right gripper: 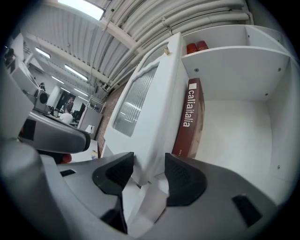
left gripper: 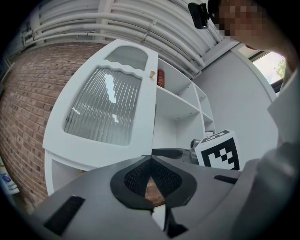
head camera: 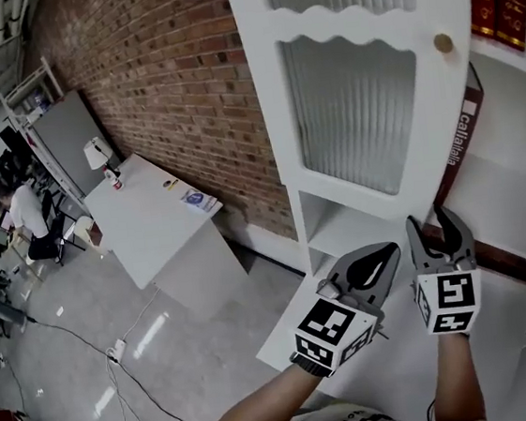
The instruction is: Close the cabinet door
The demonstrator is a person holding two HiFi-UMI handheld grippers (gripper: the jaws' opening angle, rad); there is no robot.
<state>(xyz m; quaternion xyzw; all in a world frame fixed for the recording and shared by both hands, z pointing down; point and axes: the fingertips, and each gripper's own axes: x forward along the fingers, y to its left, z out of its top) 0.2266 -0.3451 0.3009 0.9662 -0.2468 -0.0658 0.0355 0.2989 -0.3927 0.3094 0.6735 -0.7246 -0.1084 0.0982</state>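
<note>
Cabinet door [right gripper: 154, 93] — one — edge inside wide-open right tool [right gripper: 147, 168]; left tool [left gripper: 151, 160] closed.

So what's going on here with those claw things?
A person holds a gripper in each hand in front of a white cabinet. The cabinet door, which has ribbed glass, stands open. The right gripper has its jaws apart around the door's edge, low down, and doesn't seem to be squeezing it. The left gripper is shut and empty beside it. A dark red book leans on a shelf inside.
</note>
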